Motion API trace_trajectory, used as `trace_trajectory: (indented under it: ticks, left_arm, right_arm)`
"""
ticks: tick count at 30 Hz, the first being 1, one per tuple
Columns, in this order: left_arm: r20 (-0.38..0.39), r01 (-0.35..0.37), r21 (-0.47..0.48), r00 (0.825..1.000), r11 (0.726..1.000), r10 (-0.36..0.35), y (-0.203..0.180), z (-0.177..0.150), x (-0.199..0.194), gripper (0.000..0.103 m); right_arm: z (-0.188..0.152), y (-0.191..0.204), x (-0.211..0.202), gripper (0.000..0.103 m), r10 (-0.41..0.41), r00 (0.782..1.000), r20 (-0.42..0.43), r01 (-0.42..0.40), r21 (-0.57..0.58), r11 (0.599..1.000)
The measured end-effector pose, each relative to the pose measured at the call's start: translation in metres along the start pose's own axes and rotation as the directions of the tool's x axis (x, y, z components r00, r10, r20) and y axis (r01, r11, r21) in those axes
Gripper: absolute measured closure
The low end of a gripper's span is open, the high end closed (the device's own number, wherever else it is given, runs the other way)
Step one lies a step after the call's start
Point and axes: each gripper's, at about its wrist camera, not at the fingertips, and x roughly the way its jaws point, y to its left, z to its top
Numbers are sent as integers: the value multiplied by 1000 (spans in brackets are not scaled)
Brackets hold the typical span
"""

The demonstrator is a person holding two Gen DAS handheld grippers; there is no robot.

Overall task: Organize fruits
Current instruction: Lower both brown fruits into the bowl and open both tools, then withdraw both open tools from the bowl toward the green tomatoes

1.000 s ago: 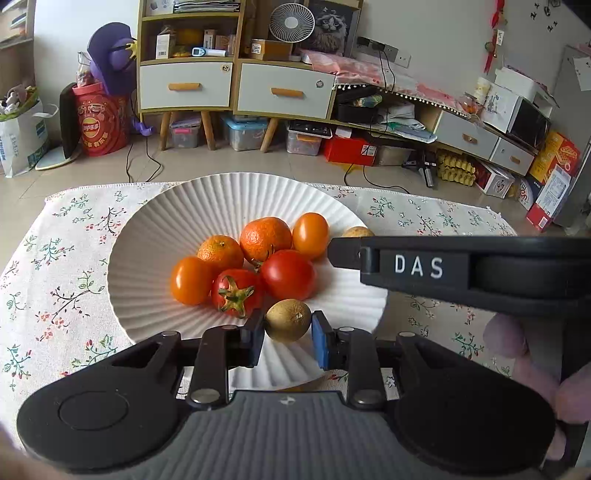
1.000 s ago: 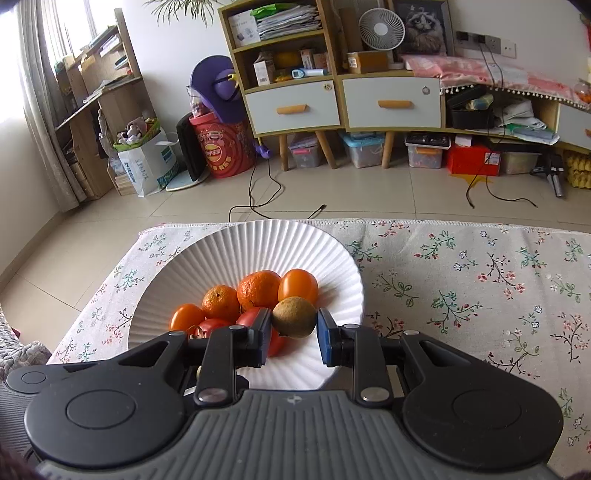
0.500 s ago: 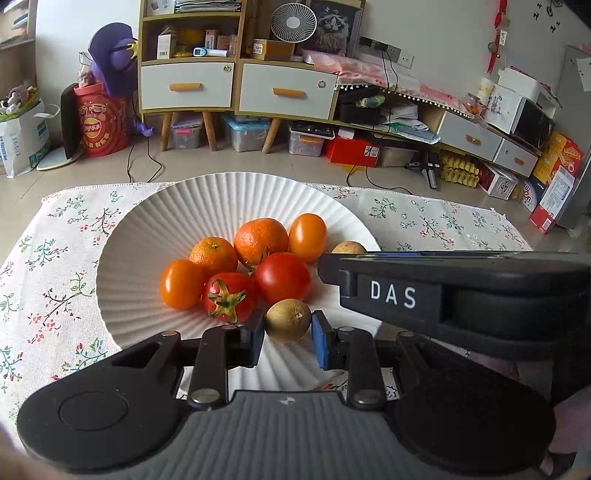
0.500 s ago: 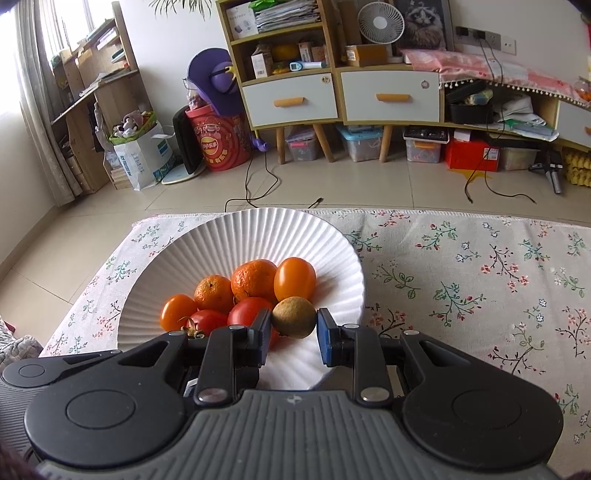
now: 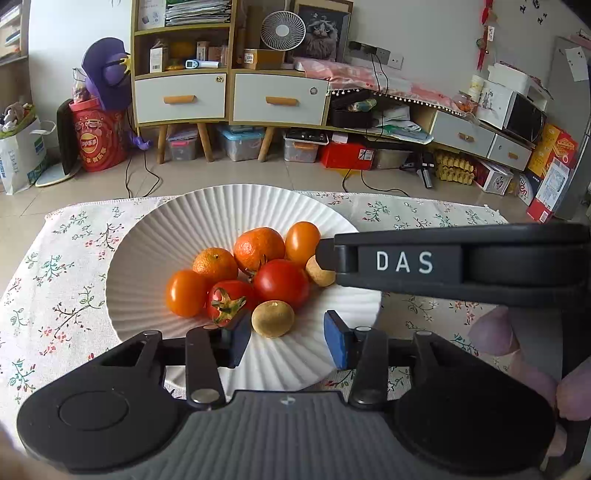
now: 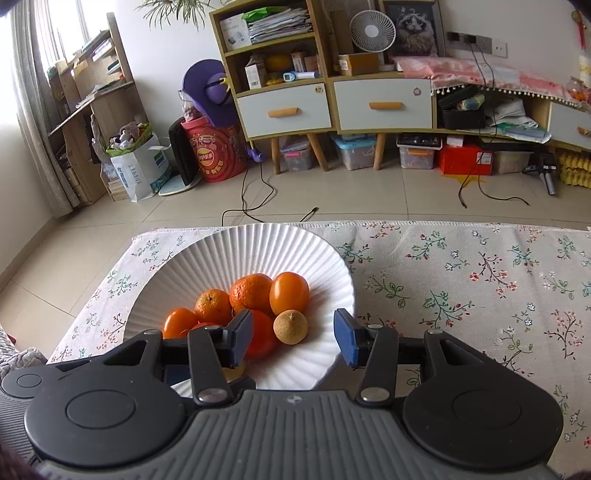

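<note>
Both grippers tilt down over the white plate (image 5: 147, 266) with their jaws apart. Between the fingertips of the left gripper (image 5: 282, 338) lies a small brown fruit (image 5: 273, 318) on the plate's near slope, close to the left pad but, as far as the view shows, not pressed by either — these jaws have just been opening. The right gripper (image 6: 293, 341) has just been opening too; a second brown fruit (image 6: 290, 327) sits on the plate between its pads, clear of both. In the left wrist view that gripper reaches in from the right, its side bearing a strip label (image 5: 404, 262) that reads "DAS", with the person's fingers (image 5: 495, 332) around its handle.

Heaped in the plate's middle are two mandarins (image 5: 258, 249), two red tomatoes (image 5: 280, 283) and two orange tomatoes (image 5: 186, 293).

Under the plate is a floral tablecloth (image 6: 461, 280) — white with small sprigs. Beyond it lie a tiled floor (image 6: 369, 195), a wooden drawer cabinet (image 6: 332, 103) carrying a desk fan (image 6: 372, 31) and a cat picture (image 6: 413, 27), plastic storage boxes below, and a red tub (image 6: 212, 157) with a logo too small to read.
</note>
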Motion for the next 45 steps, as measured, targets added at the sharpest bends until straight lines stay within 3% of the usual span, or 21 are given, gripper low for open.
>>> trace_trajectory:
  ticks: [17, 28, 45]
  left_arm:
    - [-6, 6, 66, 1000, 998, -6, 6, -4, -24, 31]
    - [-22, 6, 111, 1000, 994, -4, 16, -19, -43, 11]
    - [-47, -13, 118, 999, 993, 19, 49, -51, -67, 5]
  right_arm:
    - [0, 5, -24, 34, 15, 1000, 26, -14, -29, 999]
    - [-14, 5, -40, 15, 36, 999, 4, -36, -68, 997]
    - [-52, 15, -56, 4, 59, 996, -63, -69, -174, 982]
